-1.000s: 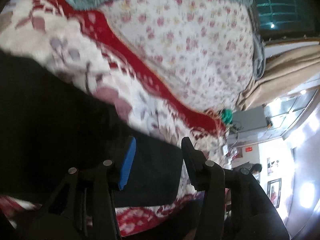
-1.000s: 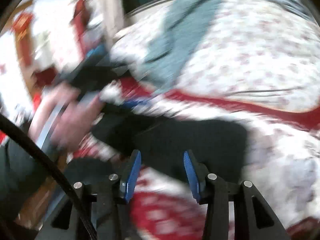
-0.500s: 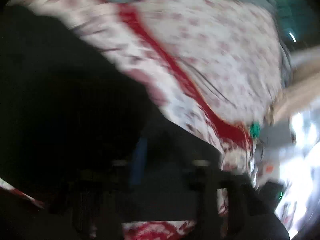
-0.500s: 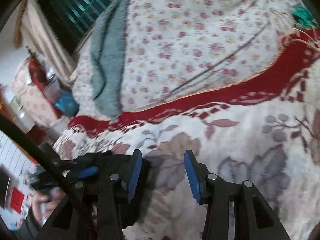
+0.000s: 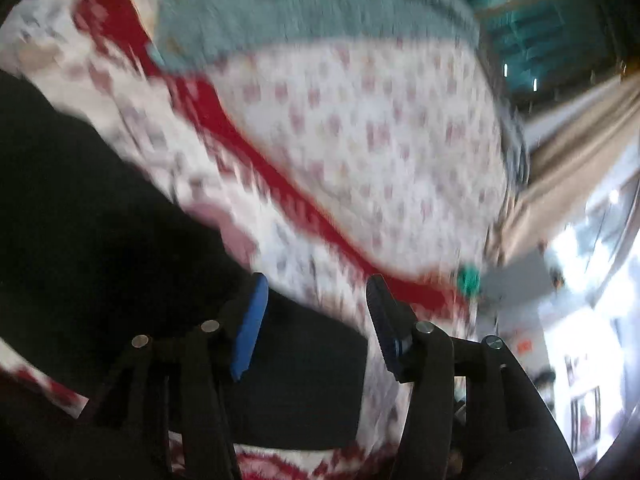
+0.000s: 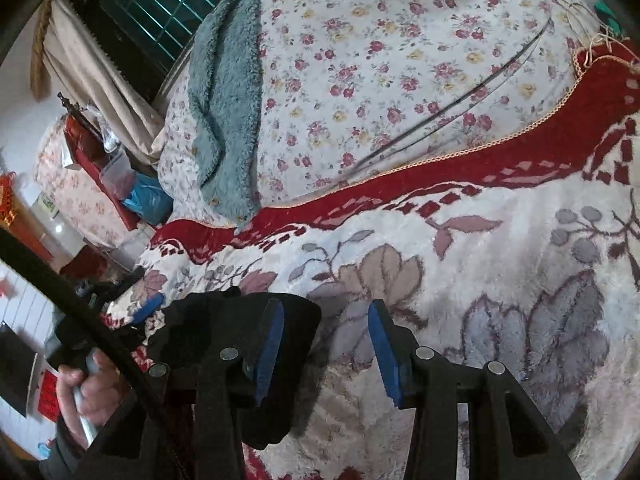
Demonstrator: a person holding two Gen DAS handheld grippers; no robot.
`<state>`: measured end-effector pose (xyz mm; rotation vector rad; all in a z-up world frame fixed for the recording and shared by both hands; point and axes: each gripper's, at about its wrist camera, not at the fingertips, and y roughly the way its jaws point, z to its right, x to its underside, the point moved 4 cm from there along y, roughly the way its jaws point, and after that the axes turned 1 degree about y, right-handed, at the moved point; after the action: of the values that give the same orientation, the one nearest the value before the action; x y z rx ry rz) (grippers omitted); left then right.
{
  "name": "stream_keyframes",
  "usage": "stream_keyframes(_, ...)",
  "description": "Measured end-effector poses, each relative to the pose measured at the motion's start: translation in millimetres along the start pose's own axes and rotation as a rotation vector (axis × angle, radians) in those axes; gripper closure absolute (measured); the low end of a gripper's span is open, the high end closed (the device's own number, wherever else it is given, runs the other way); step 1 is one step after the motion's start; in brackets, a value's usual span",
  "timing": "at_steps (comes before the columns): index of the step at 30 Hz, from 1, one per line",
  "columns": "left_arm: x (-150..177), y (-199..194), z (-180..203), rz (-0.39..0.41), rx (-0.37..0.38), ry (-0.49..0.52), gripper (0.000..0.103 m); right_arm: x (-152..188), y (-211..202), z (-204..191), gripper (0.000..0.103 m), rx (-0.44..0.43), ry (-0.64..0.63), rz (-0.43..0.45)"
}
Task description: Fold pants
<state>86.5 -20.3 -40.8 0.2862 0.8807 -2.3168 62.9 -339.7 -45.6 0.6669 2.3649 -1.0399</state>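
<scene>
A: Where were the black pants (image 5: 100, 240) at that moment?

B: In the left wrist view they filled the left and lower middle of the frame, lying on the plush blanket (image 5: 288, 240) with its red border. That view was blurred, so folds and edges could not be made out. In the right wrist view the same pants (image 6: 224, 320) showed as a dark bunched mass at the lower left, partly behind the gripper's left finger.

A: And the left gripper (image 5: 316, 312)?

B: Its blue-padded fingers stood wide apart at the bottom centre, over the pants' edge, with nothing between them. The black cloth lay behind and below the gap, not pinched.

A: The right gripper (image 6: 326, 344)?

B: Also spread wide, at the bottom centre of its frame, empty. Between its fingers the cream blanket (image 6: 480, 280) with grey and mauve leaves showed.

A: Anything else on the bed?

B: A floral sheet (image 6: 380, 60) took the upper middle of the right wrist view, with a grey-green fleece garment (image 6: 224, 100) draped down its left side. At the lower left, a hand (image 6: 86, 392) gripped the handle of the other tool beside a black cable (image 6: 80, 320).
</scene>
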Motion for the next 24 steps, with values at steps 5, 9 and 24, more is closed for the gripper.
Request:
stream_keyframes(5, 3.5, 17.2, -41.6, 0.024, -0.222, -0.060, 0.080, 4.2, 1.3, -12.9, 0.061, -0.241, 0.044, -0.070)
stream_keyframes(9, 8.6, 14.7, -33.4, 0.033, -0.264, 0.014, 0.080, 20.1, 15.0, -37.9, 0.061, -0.440, 0.026, -0.208)
stream_keyframes(24, 11.2, 15.9, -36.0, 0.051, -0.264, 0.031, 0.080, 45.0, 27.5, -53.2, 0.075, -0.247, -0.084, -0.261)
